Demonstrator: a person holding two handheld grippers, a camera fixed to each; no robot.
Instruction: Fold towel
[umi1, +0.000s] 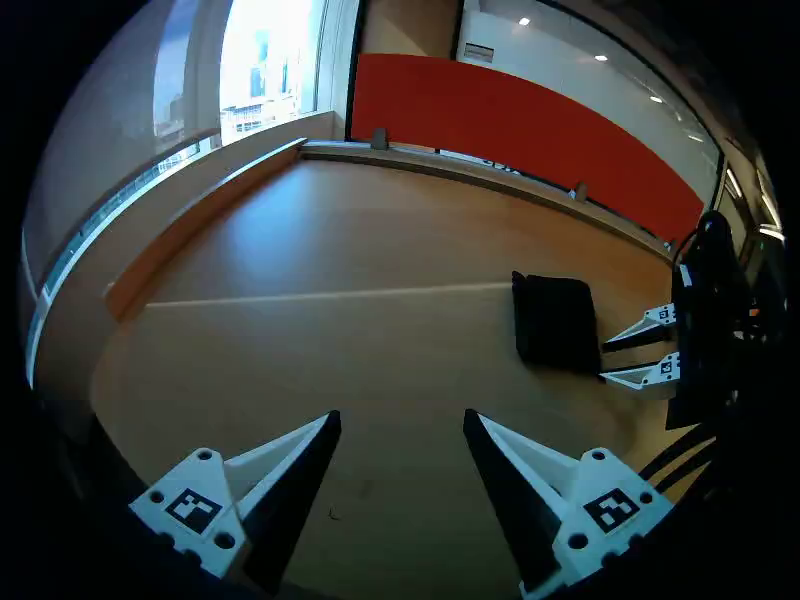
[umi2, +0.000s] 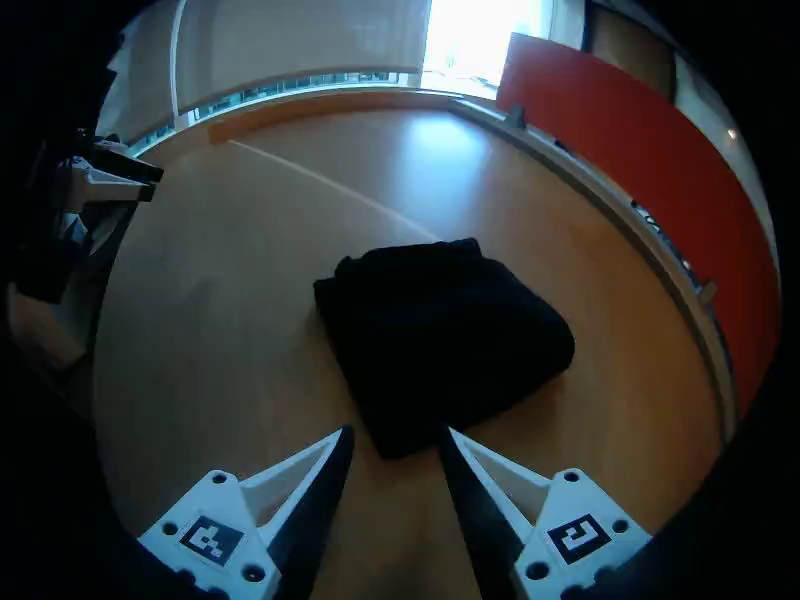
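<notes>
You are looking at a plain black towel (umi2: 445, 340) lying on an orange-brown wooden table (umi2: 220, 330), with a thin pale line crossing it. Your left gripper (umi1: 400, 440) and right gripper (umi2: 393, 450) are showing white fingers (umi1: 270, 460) with black inner faces, each wearing a black-and-white square marker (umi1: 193, 508). A flat red partition (umi1: 520, 125) is standing behind.

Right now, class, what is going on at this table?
Two hand-held tongs are at a towel-folding job. A black cloth towel lies folded in a compact bundle on the light wooden table. The right tongs are open at its near corner, not gripping it. The left tongs hang open over bare wood.
</notes>
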